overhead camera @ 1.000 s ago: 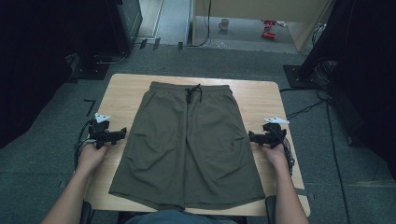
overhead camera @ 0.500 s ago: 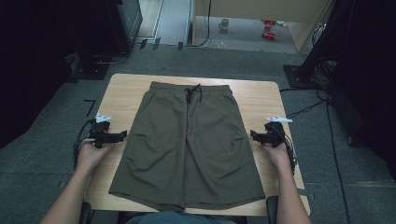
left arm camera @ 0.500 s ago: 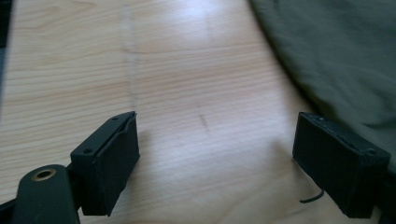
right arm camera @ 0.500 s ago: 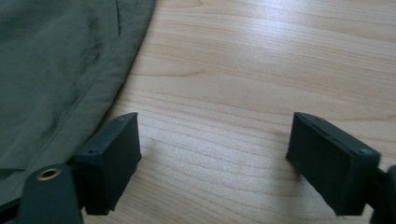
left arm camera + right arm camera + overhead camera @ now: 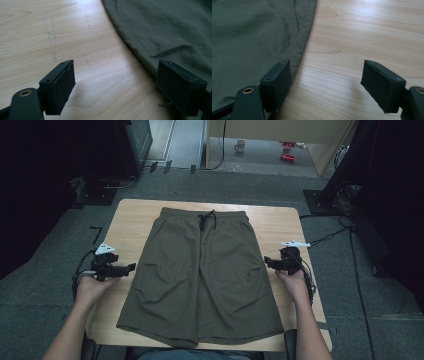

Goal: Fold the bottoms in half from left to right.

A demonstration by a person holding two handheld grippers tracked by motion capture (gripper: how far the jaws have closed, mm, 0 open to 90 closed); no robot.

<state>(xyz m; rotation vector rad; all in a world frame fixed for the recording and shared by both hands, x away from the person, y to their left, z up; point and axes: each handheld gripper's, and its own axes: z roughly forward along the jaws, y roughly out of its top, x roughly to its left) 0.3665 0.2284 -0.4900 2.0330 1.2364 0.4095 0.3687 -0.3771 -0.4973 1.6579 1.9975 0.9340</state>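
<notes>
Olive green shorts (image 5: 202, 280) lie flat on the wooden table (image 5: 135, 220), with the waistband and drawstring at the far side. My left gripper (image 5: 131, 266) hovers at the shorts' left edge and points toward it. It is open (image 5: 116, 67) over bare wood, with the fabric edge (image 5: 162, 30) by its right jaw. My right gripper (image 5: 267, 262) points at the shorts' right edge. Its jaws (image 5: 327, 66) have just been closing but stand apart over bare wood. The cloth (image 5: 257, 37) lies by the left jaw, not pinched.
Bare wood borders the shorts on both sides and at the far edge of the table. The person's forearms come in from the near edge. Grey floor surrounds the table, with cables (image 5: 330, 235) at the right and dark equipment at the back left.
The left hand has shifted slightly beside the shorts' left edge. The right hand and the shorts lie as before.
</notes>
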